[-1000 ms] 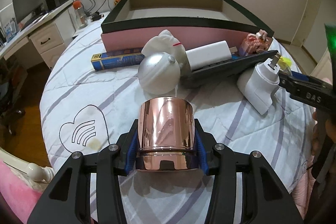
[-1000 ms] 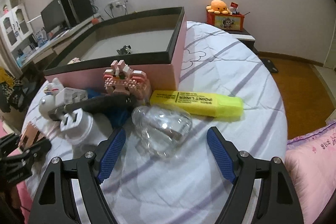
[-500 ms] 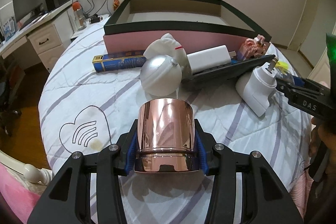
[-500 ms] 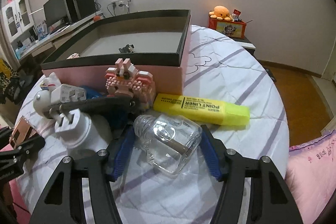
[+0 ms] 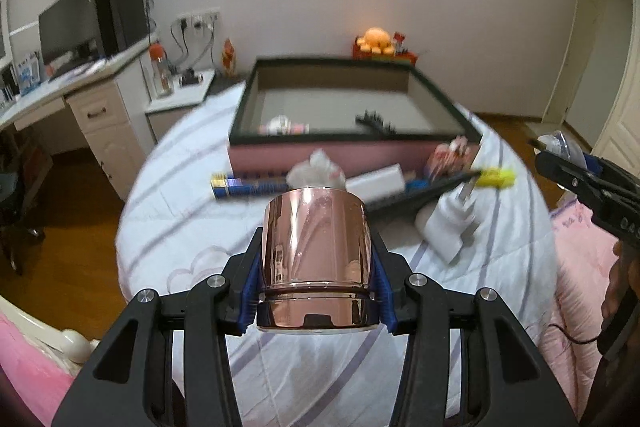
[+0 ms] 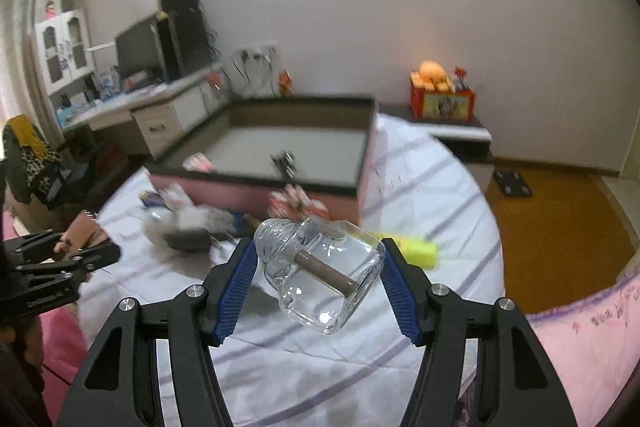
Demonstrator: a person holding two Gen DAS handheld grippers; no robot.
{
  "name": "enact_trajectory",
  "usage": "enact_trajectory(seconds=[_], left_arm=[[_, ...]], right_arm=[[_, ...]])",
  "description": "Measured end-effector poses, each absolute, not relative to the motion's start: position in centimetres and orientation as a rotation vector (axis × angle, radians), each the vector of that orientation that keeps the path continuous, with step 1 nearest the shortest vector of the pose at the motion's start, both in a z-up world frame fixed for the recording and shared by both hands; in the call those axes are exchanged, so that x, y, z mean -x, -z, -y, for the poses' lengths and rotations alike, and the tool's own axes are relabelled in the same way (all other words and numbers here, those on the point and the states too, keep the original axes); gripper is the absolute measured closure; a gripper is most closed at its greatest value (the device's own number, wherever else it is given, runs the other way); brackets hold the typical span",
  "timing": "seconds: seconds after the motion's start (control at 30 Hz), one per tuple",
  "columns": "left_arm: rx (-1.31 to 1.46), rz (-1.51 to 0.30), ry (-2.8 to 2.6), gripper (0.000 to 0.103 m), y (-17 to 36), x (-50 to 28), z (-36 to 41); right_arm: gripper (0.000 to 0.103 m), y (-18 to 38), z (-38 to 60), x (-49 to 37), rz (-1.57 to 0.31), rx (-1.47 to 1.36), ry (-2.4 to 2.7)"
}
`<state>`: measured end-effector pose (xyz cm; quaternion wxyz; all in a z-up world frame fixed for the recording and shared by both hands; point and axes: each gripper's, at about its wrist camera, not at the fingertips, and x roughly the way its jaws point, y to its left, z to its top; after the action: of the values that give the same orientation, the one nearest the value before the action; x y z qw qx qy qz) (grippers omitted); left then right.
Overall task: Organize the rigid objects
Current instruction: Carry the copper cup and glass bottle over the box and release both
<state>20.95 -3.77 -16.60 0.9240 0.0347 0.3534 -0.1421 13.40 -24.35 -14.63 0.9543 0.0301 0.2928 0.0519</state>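
The blue-padded fingers (image 5: 379, 287) of the left gripper (image 5: 316, 291) are closed tight on a shiny rose-gold metal cup (image 5: 315, 259), which is held upright and clear of the bed (image 5: 168, 211). The right gripper (image 6: 318, 279) is clamped on a clear glass bottle (image 6: 320, 273) with a brown stick inside — its fingers (image 6: 236, 281) press on both sides, and the bottle is carried tilted above the striped white quilt.

Just beyond the cup, a white plug adapter (image 5: 448, 223), a dark flat tray (image 5: 404, 197), a blue box (image 5: 244, 185) and a yellow highlighter (image 5: 498, 177) lie on the quilt, all blurred. Farther off stands a large pink box with a black rim (image 5: 348, 157) — a few small items lie inside it. A white desk (image 5: 60, 91) with a monitor is seen at the far left, and an orange plush toy (image 6: 432, 73) sits against the far wall.
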Motion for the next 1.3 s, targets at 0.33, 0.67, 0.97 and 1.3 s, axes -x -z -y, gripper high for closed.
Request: enact_trajectory(seconds=[0.33, 0.67, 0.97, 1.3], left_arm=[[-0.058, -0.514, 0.284, 0.056, 9.0, -20.3, 3.8], [-0.076, -0.461, 0.286, 0.056, 6.9, -23.2, 4.5], [-0.118, -0.508, 0.275, 0.056, 8.3, -30.2, 6.5], [-0.149, -0.672, 0.273, 0.056, 14.0, -39.1, 8.7]], right_arm=[[0.042, 8.2, 21.1, -12.4, -0.41, 0.006, -0.187], [0.042, 6.8, 19.4, -15.7, -0.365, 0.043, -0.239], [0.042, 7.9, 19.1, -22.3, -0.41, 0.057, -0.26], [0.042, 12.5, 19.6, -30.8, -0.56, 0.049, -0.28]])
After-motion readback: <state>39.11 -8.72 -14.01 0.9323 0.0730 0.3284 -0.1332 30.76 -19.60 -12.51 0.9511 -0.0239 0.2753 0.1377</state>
